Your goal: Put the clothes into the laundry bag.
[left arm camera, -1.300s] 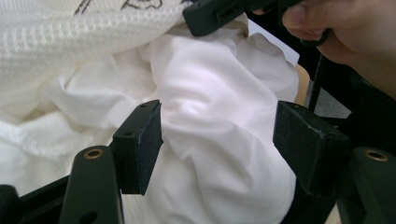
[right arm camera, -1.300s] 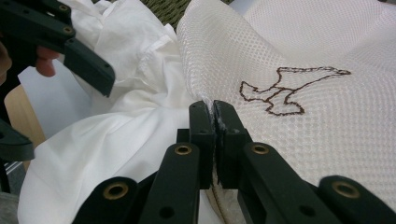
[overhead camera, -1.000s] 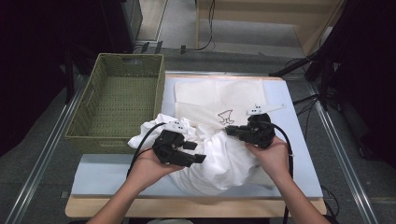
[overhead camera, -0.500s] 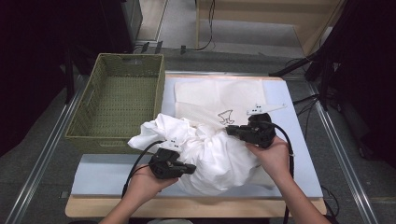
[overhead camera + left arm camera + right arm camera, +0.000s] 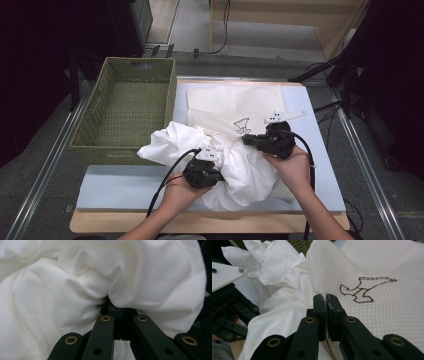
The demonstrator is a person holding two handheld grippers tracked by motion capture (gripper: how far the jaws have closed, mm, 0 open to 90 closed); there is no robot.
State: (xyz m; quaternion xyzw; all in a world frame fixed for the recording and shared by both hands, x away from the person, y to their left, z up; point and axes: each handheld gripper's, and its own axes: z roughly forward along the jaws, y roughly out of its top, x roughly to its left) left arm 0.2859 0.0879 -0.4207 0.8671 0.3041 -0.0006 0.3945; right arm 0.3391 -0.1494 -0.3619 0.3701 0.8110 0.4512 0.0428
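Note:
A crumpled white cloth lies in a heap on the light blue mat. My left gripper is at the heap's near left side. In the left gripper view its jaws are shut on a fold of that white cloth, pinched at the left gripper. A cream waffle-weave cloth with a brown stitched outline lies flat behind the heap. My right gripper is shut on this waffle cloth's raised edge, pinched at the right gripper.
A green woven basket stands empty at the left of the table, touching the white cloth's left corner. The wooden table edge runs along the front. The left gripper's body sits close at the left in the right gripper view.
My left gripper has come down and toward the near side of the heap, and its jaws have closed on the white cloth. The right gripper has stayed put.

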